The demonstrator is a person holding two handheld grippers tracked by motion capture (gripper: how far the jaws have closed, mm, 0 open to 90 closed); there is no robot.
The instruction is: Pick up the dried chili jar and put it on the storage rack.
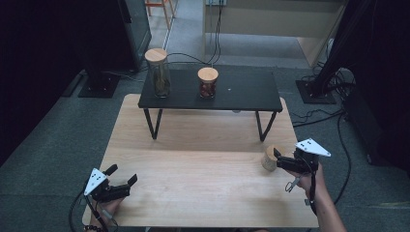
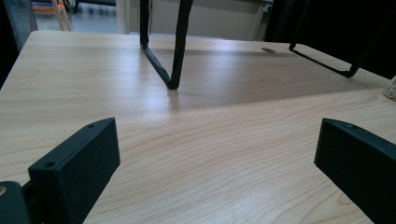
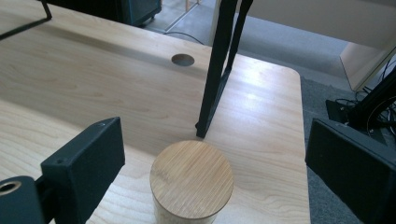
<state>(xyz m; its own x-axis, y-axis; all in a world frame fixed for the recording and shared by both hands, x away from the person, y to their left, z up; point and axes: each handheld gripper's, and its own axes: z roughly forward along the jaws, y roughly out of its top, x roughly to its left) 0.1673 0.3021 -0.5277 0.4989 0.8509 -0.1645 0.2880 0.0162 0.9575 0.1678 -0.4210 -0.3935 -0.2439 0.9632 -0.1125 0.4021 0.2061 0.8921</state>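
The right hand-held gripper (image 3: 212, 154) hangs just above the small jar (image 3: 191, 184) with the bamboo lid, jaws spread wide to either side of it and not touching it, so nothing is grasped yet. In the high view this right hand-held gripper (image 1: 280, 159) sits at the right edge of the counter (image 1: 203, 179), its tips right at the small jar (image 1: 269, 158), which stands upright on the wood near the right leg of the black shelf (image 1: 241, 92). The left hand-held gripper (image 1: 121, 176) rests low at the near left corner, released and empty, with bare wood between its jaws.

On the black shelf stand a tall jar (image 1: 158, 72) and a medium jar (image 1: 208, 83), both lidded. My reading: two jars are already placed up there, and the third is about to be gripped; closing on it, lifting and setting it on the shelf's free right part all remain
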